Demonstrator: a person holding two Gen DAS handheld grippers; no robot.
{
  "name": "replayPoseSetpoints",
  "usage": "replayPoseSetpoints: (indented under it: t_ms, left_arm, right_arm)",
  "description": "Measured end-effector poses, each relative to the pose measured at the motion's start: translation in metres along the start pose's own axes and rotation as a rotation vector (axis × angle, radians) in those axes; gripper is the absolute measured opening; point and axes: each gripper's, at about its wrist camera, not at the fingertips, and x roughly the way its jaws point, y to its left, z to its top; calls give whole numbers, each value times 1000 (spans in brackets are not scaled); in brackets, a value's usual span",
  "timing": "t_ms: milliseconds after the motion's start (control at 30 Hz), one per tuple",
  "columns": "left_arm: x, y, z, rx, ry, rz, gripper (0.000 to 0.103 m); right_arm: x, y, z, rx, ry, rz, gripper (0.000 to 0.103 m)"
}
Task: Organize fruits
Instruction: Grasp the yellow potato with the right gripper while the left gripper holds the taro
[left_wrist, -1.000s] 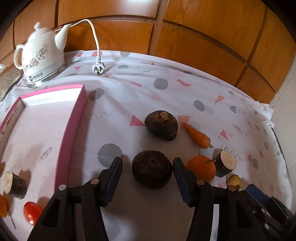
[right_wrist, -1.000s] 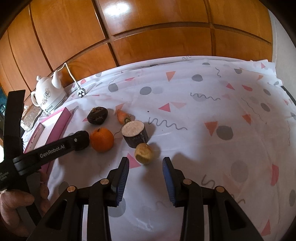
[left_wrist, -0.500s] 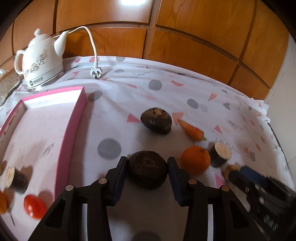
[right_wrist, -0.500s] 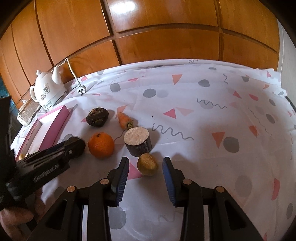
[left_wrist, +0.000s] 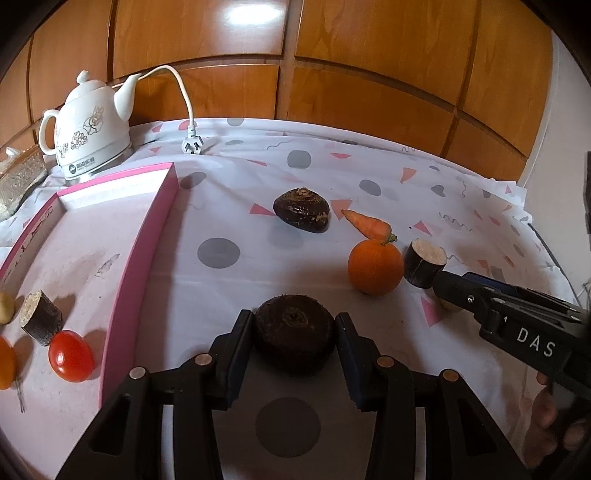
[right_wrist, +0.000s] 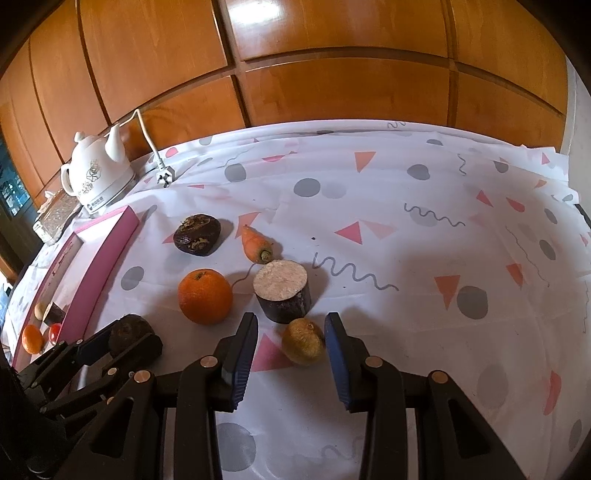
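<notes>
My left gripper (left_wrist: 294, 341) is shut on a dark round water chestnut (left_wrist: 294, 334), held just above the cloth; it also shows in the right wrist view (right_wrist: 127, 334). My right gripper (right_wrist: 290, 345) is open, its jaws either side of a small yellowish fruit (right_wrist: 303, 341) that touches the right pad. An orange (right_wrist: 205, 296), a cut dark cane stub (right_wrist: 283, 291), a carrot (right_wrist: 256, 243) and a second water chestnut (right_wrist: 197, 233) lie beyond. The pink tray (left_wrist: 142, 236) at left holds a tomato (left_wrist: 71, 356), a cane stub (left_wrist: 40, 322) and an orange fruit (left_wrist: 5, 363).
A white kettle (left_wrist: 90, 123) with cord and plug (left_wrist: 192, 146) stands at the back left, beside a patterned box (left_wrist: 20, 177). Wooden panels rise behind the table. The patterned cloth (right_wrist: 424, 240) covers the table.
My left gripper closed on the near water chestnut and lifted it slightly. My right gripper advanced so the small yellowish fruit now sits between its jaws.
</notes>
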Motion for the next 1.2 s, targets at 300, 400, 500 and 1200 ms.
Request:
replayPoseSetpoints:
  t_ms: [300, 400, 500, 1200]
  left_arm:
    - [0, -1, -1, 6, -5, 4, 45]
    - [0, -1, -1, 7, -8, 4, 45]
    - [0, -1, -1, 5, -10, 2, 45]
    - [0, -1, 0, 8, -6, 5, 45]
  right_arm:
    - [5, 4, 4, -29, 3, -5, 42]
    - [7, 1, 3, -17, 9, -5, 42]
    - [9, -3, -2, 1, 24, -8, 42]
    - [14, 6, -9, -67, 13, -69, 26]
